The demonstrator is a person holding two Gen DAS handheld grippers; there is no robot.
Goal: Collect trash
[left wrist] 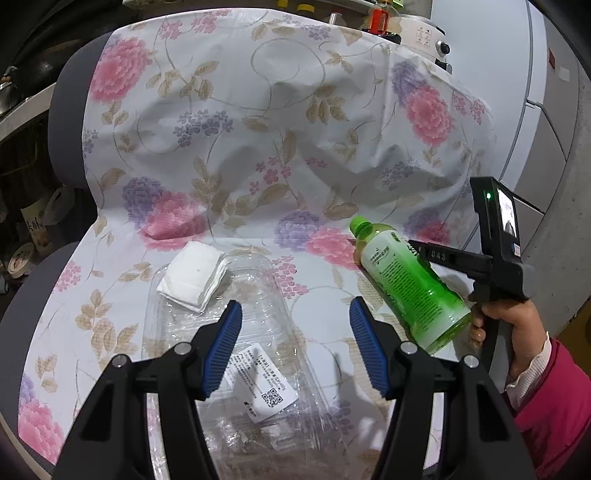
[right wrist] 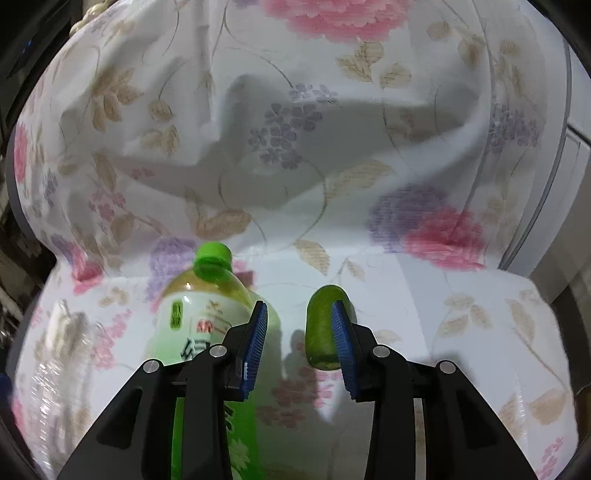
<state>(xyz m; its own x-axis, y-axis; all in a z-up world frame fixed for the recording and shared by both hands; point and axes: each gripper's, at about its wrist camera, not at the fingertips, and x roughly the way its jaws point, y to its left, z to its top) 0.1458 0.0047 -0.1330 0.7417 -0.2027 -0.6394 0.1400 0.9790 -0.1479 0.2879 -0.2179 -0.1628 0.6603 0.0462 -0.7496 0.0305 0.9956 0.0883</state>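
A green tea bottle [left wrist: 406, 284] with a green cap lies on the flowered cloth at the right. A clear plastic clamshell box [left wrist: 236, 350] with a white QR label lies below my left gripper [left wrist: 295, 343], which is open and empty above it. A folded white napkin [left wrist: 194, 275] rests on the box's far left corner. In the right wrist view my right gripper [right wrist: 299, 343] is open, with the bottle [right wrist: 195, 325] just left of its left finger. A small green cucumber-like piece [right wrist: 323, 328] lies by its right finger.
The flowered cloth [left wrist: 258, 129] covers a seat and rises as a backrest behind the items. A white appliance [left wrist: 424, 35] and a fridge [left wrist: 546, 122] stand at the back right. Shelves with clutter are at the left.
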